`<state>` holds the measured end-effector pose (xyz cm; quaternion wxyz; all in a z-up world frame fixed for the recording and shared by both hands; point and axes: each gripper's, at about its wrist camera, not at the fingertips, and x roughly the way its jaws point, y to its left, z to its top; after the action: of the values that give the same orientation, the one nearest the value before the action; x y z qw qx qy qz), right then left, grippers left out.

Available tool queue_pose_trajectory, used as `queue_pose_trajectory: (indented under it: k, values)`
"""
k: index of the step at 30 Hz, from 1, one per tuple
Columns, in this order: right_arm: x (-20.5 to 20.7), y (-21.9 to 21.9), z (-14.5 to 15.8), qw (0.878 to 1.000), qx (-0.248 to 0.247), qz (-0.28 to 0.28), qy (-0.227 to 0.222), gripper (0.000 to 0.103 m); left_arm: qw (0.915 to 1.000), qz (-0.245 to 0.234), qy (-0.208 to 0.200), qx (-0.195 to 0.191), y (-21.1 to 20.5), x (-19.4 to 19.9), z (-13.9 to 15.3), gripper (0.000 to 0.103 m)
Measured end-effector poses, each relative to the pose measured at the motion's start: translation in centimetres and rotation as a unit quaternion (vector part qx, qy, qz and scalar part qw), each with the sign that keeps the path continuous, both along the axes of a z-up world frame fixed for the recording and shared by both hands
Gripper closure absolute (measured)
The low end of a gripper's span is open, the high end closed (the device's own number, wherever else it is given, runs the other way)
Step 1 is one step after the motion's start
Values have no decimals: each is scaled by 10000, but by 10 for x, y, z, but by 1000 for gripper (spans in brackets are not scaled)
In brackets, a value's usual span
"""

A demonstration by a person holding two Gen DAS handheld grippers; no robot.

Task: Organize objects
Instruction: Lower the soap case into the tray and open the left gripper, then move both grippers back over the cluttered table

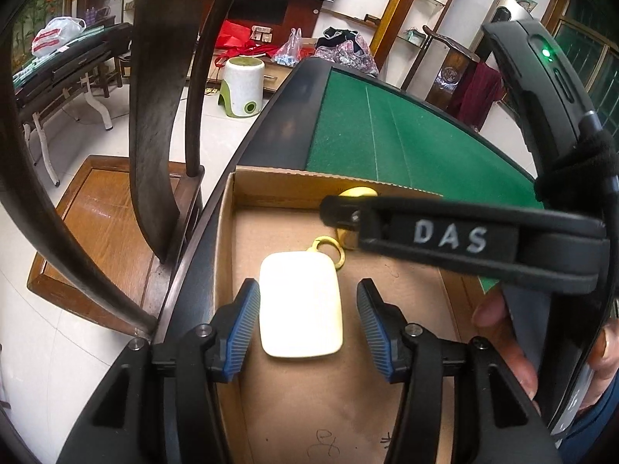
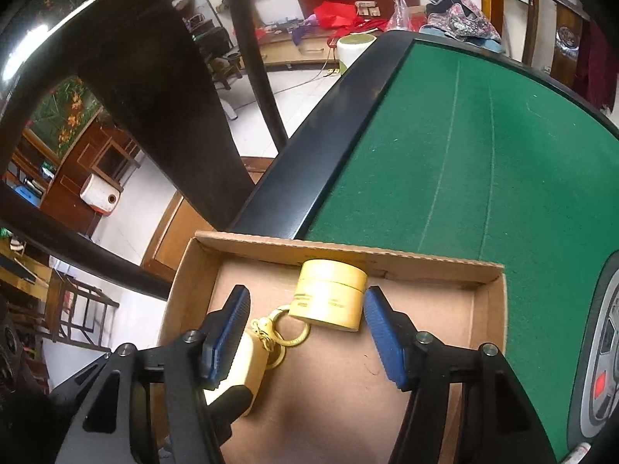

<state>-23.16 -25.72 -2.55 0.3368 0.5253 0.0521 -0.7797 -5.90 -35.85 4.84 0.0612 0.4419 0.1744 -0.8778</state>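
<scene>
A cream rectangular tag (image 1: 300,305) with a yellow ring (image 1: 329,247) lies flat in a shallow cardboard box (image 1: 271,189). My left gripper (image 1: 308,286) straddles it with its jaws open; a gap shows at the right pad, while the left pad sits against the tag's edge. In the right wrist view a small yellow round jar (image 2: 329,295) lies on its side near the far wall of the box (image 2: 387,261). My right gripper (image 2: 307,292) is open around it and the left pad stands well clear. The tag (image 2: 251,363) and its gold clasp (image 2: 267,328) lie beside the jar.
The box rests at the corner of a green felt table (image 2: 483,154) with a black raised rim (image 2: 329,135). A dark wooden chair (image 1: 154,116) stands close on the left. One right gripper finger (image 1: 445,236) crosses above the box. A person's hand (image 1: 503,332) shows at right.
</scene>
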Motion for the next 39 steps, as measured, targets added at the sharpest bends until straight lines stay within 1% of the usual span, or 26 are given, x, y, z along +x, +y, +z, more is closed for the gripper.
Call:
queue_pose_trajectory:
  k: [4, 6, 11, 13, 14, 16, 18, 22, 23, 25, 28, 30, 32, 35, 37, 39]
  values:
    - [3, 14, 6, 9999, -87, -120, -4, 37, 10000, 11, 68, -6, 4, 6, 6, 49]
    - [7, 29, 11, 9997, -163, -170, -7, 37, 9999, -11, 117, 18, 8, 9, 11, 49]
    - [24, 74, 23, 9989, -372, -290, -10, 37, 9991, -128, 394, 48, 27, 20, 28, 47]
    - [36, 98, 28, 9984, -457, -332, 65, 37, 9986, -182, 491, 103, 35, 27, 33, 47]
    - [46, 117, 32, 9977, -582, -336, 88, 37, 9981, -220, 554, 139, 41, 32, 36, 46]
    - [57, 143, 37, 9968, -700, -371, 104, 37, 9971, -345, 652, 173, 58, 43, 40, 44]
    - [76, 179, 42, 9955, -870, -338, 183, 37, 9961, -473, 726, 193, 74, 54, 43, 41]
    - [114, 249, 48, 9918, -1112, -406, 486, 36, 9915, -928, 885, 222, 122, 76, 47, 40]
    - [121, 268, 46, 9909, -1156, -438, 532, 36, 9890, -1112, 933, 270, 139, 82, 47, 37]
    - [135, 302, 42, 9889, -1230, -590, 593, 36, 9852, -1380, 954, 346, 164, 87, 46, 36]
    - [147, 349, 38, 9853, -1268, -798, 821, 36, 9784, -1870, 859, 205, 207, 96, 35, 35]
    - [152, 371, 33, 9839, -1278, -882, 888, 36, 9742, -2164, 648, 9, 236, 99, 22, 35]
    - [154, 383, 25, 9838, -1271, -925, 866, 36, 9708, -2353, 429, -192, 258, 100, 10, 35]
    - [149, 396, 12, 9833, -1377, -982, 666, 36, 9680, -2456, 166, -493, 280, 101, -5, 36]
    - [149, 402, 8, 9823, -1523, -958, 523, 36, 9682, -2446, 88, -525, 280, 98, -9, 41]
    - [151, 402, 12, 9806, -1704, -812, 523, 36, 9696, -2392, 36, -519, 281, 97, -11, 45]
